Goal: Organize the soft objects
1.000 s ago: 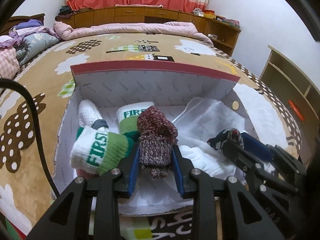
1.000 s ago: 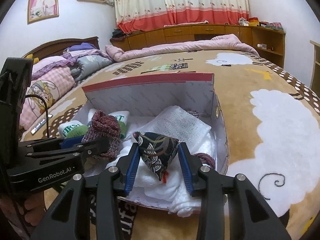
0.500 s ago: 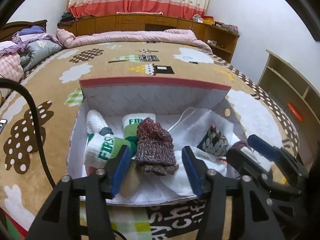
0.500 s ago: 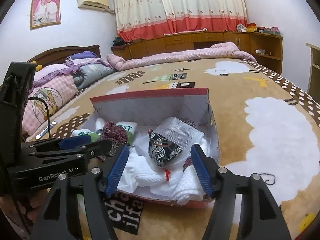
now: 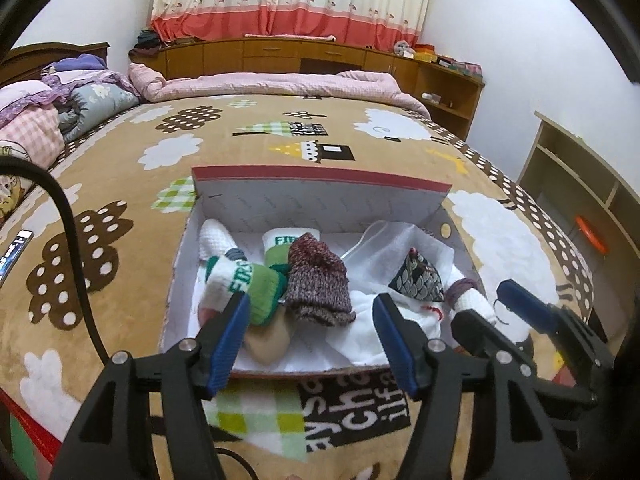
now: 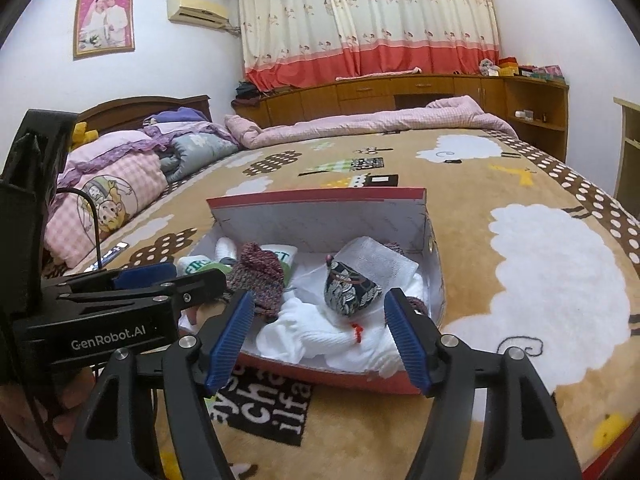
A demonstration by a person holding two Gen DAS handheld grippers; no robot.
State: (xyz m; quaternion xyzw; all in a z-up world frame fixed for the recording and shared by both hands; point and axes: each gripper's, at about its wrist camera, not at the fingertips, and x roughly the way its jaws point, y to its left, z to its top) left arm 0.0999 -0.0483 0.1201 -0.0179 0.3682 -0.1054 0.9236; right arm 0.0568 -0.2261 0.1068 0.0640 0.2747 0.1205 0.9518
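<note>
An open red-edged cardboard box (image 5: 320, 204) (image 6: 320, 224) sits on the bed. Inside lie a maroon knitted piece (image 5: 318, 284) (image 6: 258, 276), green-and-white socks (image 5: 244, 282) (image 6: 196, 266), a dark patterned pouch (image 5: 418, 278) (image 6: 348, 290), white cloths (image 5: 372, 320) (image 6: 316, 332) and a white mesh bag (image 5: 404, 240) (image 6: 380, 260). My left gripper (image 5: 312, 340) is open and empty, just in front of the box's near wall. My right gripper (image 6: 320, 338) is open and empty, in front of the box, and shows at the right of the left wrist view (image 5: 500, 316).
The brown cartoon-print blanket (image 5: 120, 200) (image 6: 520, 280) covers the bed. Folded quilts and pillows (image 6: 120, 176) lie at the far left. A phone (image 5: 12, 256) lies at the left. A wooden shelf unit (image 5: 580, 184) stands to the right. A black cable (image 5: 68, 240) crosses the left.
Both grippers opened and pulled back from the box. The left let go of the maroon knitted piece and the right let go of the patterned pouch; both now rest inside.
</note>
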